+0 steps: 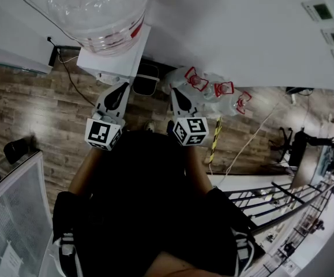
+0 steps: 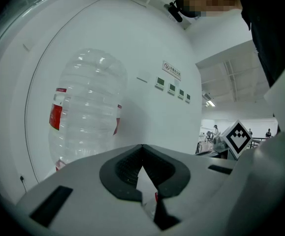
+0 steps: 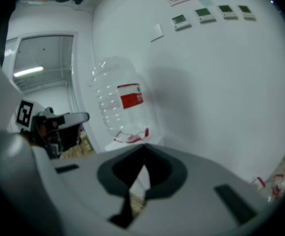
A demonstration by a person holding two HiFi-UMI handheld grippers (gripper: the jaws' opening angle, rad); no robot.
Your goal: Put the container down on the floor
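The container is a large clear water bottle [image 1: 100,10] with a red label, standing neck-down on a white dispenser [image 1: 113,59] against the white wall. It also shows in the left gripper view as the bottle [image 2: 85,112] and in the right gripper view as the bottle [image 3: 122,102]. My left gripper [image 1: 120,88] and right gripper [image 1: 176,94] are held side by side close to my body, pointing at the dispenser and short of the bottle. Both are shut with nothing between their jaws. Seen along its jaws, the left gripper [image 2: 142,151] has its tips together, as does the right gripper [image 3: 143,152].
Several empty clear jugs with red handles [image 1: 213,90] lie on the wood floor right of the dispenser. A dark bin [image 1: 146,78] stands beside it, and a cable [image 1: 74,82] runs down its left. A yellow-black strip [image 1: 214,138] and a railing [image 1: 282,212] are at right, a mesh panel [image 1: 11,218] at left.
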